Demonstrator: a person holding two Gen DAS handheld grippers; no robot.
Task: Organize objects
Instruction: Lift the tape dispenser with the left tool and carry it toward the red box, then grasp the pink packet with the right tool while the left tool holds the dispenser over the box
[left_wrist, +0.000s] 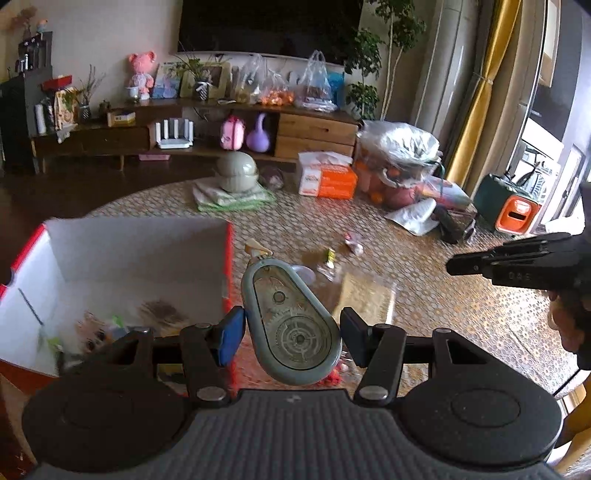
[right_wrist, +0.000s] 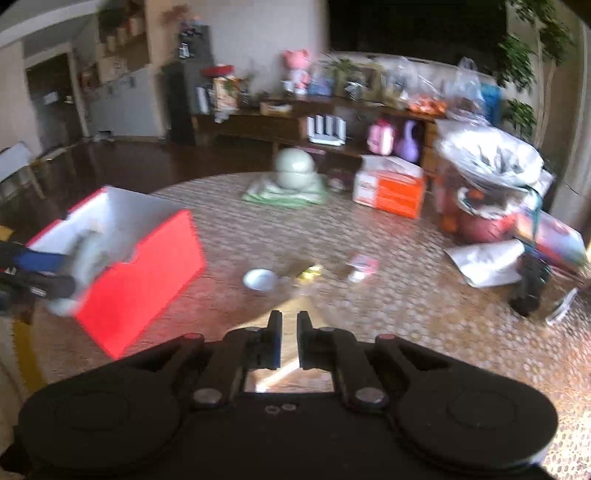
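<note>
A grey-green correction tape dispenser (left_wrist: 291, 317) with clear gears sits between the blue pads (left_wrist: 231, 334) of my left gripper (left_wrist: 291, 338), which is shut on it. It hangs by the right wall of a red box (left_wrist: 229, 258) with a white inside that holds several small items. In the right wrist view the left gripper (right_wrist: 40, 271) holds the blurred pale dispenser (right_wrist: 83, 258) over the near end of the red box (right_wrist: 140, 273). My right gripper (right_wrist: 290, 328) hovers over the table with fingers almost together and nothing between them; in the left wrist view it (left_wrist: 452, 266) juts in from the right.
On the round mosaic table (right_wrist: 406, 314) lie a small white dish (right_wrist: 259, 279), a yellow-green sweet (right_wrist: 310, 271), a pink wrapper (right_wrist: 364, 266) and a clear bag (left_wrist: 365, 299). Farther back stand stacked green bowls (left_wrist: 236, 171), an orange box (left_wrist: 327, 179), a fruit bag (left_wrist: 402, 162) and a black object (right_wrist: 528, 284).
</note>
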